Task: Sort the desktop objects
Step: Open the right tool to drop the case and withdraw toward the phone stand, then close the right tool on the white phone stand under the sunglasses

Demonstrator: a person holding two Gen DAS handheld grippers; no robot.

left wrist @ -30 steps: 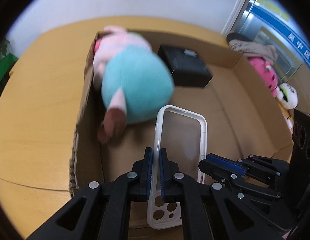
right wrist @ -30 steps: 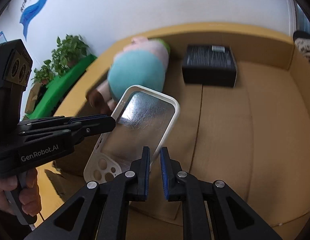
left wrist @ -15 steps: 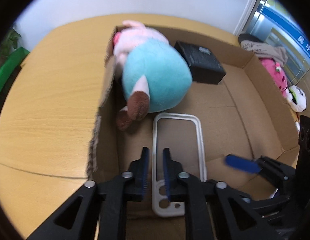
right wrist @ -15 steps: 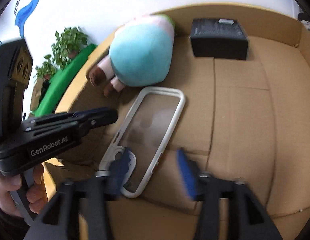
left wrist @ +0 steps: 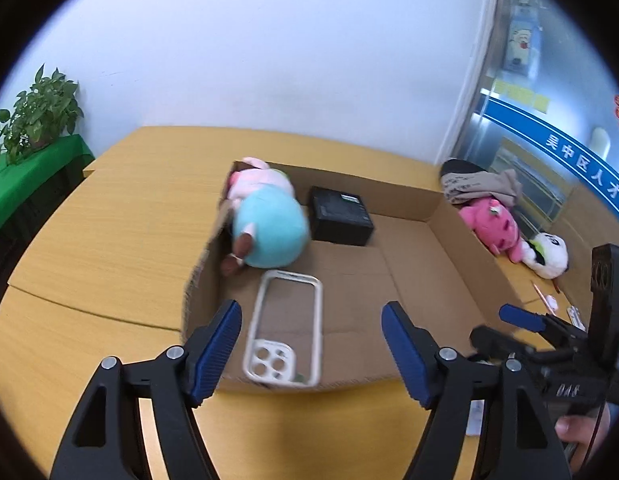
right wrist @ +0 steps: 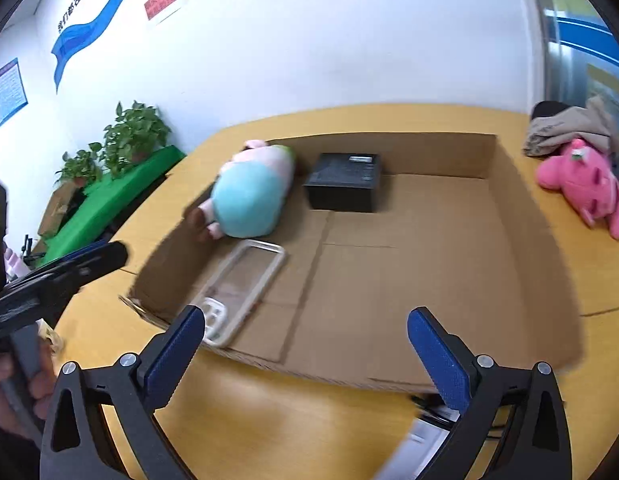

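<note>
A clear phone case (left wrist: 284, 328) with a white rim lies flat in the near left corner of the cardboard box (left wrist: 449, 232); it also shows in the right wrist view (right wrist: 239, 286). A pink and teal plush (left wrist: 265, 220) and a black box (left wrist: 340, 220) lie at the back of the cardboard box (right wrist: 521, 216). My left gripper (left wrist: 311, 350) is open and empty, above the box's near edge. My right gripper (right wrist: 305, 354) is open and empty, near the front wall. The right gripper also shows at the right of the left wrist view (left wrist: 521, 320).
A pink plush (left wrist: 495, 226), a white plush (left wrist: 549, 258) and a bundle of cloth (left wrist: 481, 184) lie on the wooden table (left wrist: 109, 240) right of the box. Small items (left wrist: 549, 300) lie at the right. Potted plants (right wrist: 121, 140) stand on a green shelf at the left.
Both grippers let go of the phone case and opened wide. The case now lies flat in the box. Both grippers pulled back and up from it.
</note>
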